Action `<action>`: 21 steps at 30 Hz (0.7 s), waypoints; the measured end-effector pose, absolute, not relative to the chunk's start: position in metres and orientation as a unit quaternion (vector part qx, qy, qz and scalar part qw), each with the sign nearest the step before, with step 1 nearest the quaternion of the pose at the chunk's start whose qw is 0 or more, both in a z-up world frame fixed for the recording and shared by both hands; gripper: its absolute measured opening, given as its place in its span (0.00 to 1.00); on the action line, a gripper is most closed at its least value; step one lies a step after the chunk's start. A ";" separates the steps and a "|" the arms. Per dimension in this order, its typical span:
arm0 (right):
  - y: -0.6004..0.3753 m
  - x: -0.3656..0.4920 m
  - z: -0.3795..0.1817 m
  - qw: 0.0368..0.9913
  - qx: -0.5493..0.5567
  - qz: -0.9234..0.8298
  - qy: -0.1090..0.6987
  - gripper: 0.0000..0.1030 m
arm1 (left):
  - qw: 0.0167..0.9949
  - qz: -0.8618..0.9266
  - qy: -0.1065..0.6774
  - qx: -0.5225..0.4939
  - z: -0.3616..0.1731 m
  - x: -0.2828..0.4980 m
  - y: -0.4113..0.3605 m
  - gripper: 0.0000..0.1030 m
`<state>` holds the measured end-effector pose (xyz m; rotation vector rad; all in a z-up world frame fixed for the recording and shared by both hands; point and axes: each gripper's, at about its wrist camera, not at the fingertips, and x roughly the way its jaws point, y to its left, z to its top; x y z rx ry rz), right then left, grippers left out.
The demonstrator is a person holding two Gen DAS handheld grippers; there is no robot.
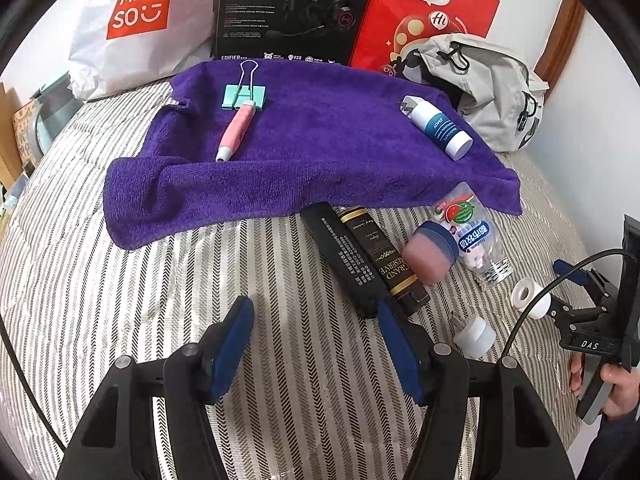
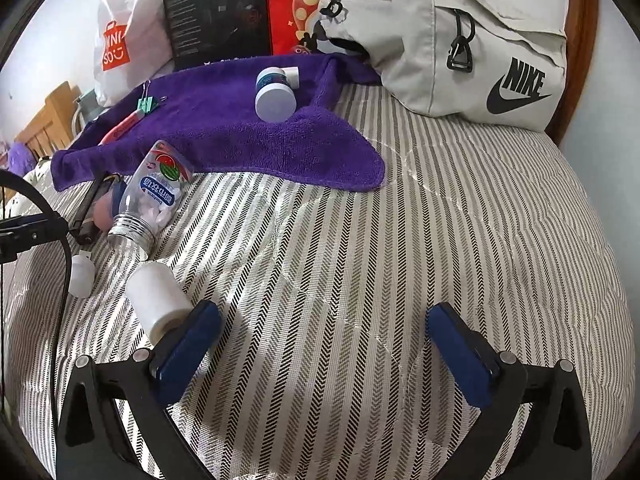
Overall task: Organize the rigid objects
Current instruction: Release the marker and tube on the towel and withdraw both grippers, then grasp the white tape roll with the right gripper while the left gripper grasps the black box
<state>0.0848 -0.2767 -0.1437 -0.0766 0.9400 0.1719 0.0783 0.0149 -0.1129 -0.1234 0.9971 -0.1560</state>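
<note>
A purple towel (image 1: 304, 148) lies spread on the striped bed and carries a mint binder clip (image 1: 244, 96), a pink pen-shaped tool (image 1: 236, 130) and a white and blue bottle (image 1: 438, 128). In front of it lie a black box (image 1: 344, 260), a dark gold-trimmed box (image 1: 384, 256), a pink cup with a blue band (image 1: 430, 252) and a clear candy bottle (image 1: 474, 236). My left gripper (image 1: 316, 344) hovers open over bare bedding just short of the black box. My right gripper (image 2: 324, 344) is open and holds nothing, with a white tape roll (image 2: 158, 304) beside its left finger.
A grey Nike bag (image 2: 460, 52) sits at the back right. A white shopping bag (image 1: 136, 20), a black headset box (image 1: 292, 8) and a red bag (image 1: 424, 8) stand along the wall. A white plug adapter (image 1: 474, 334) lies near the tape roll. A hand (image 1: 616, 392) holds the right gripper.
</note>
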 end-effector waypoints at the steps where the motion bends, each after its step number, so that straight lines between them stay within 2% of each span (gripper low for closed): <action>1: -0.277 0.085 -0.144 0.887 -0.037 0.083 0.452 1.00 | 0.874 -0.075 0.476 -0.061 -0.113 0.078 0.016 0.61; 7: -0.279 0.082 -0.141 0.885 -0.051 0.088 0.455 1.00 | 0.876 -0.077 0.471 -0.071 -0.113 0.077 0.021 0.61; 14: -0.284 0.046 -0.108 0.889 -0.033 0.153 0.430 1.00 | 0.880 -0.079 0.465 -0.065 -0.108 0.068 0.026 0.61; 18: -0.251 0.038 -0.107 0.890 -0.106 0.196 0.399 0.98 | 0.879 -0.080 0.465 -0.067 -0.110 0.070 0.025 0.61; 19: -0.244 0.039 -0.109 0.888 -0.124 0.198 0.396 0.96 | 0.879 -0.081 0.465 -0.067 -0.110 0.070 0.025 0.61; 21: -0.234 0.044 -0.116 0.881 -0.140 0.216 0.396 0.82 | 0.879 -0.082 0.466 -0.064 -0.110 0.070 0.023 0.61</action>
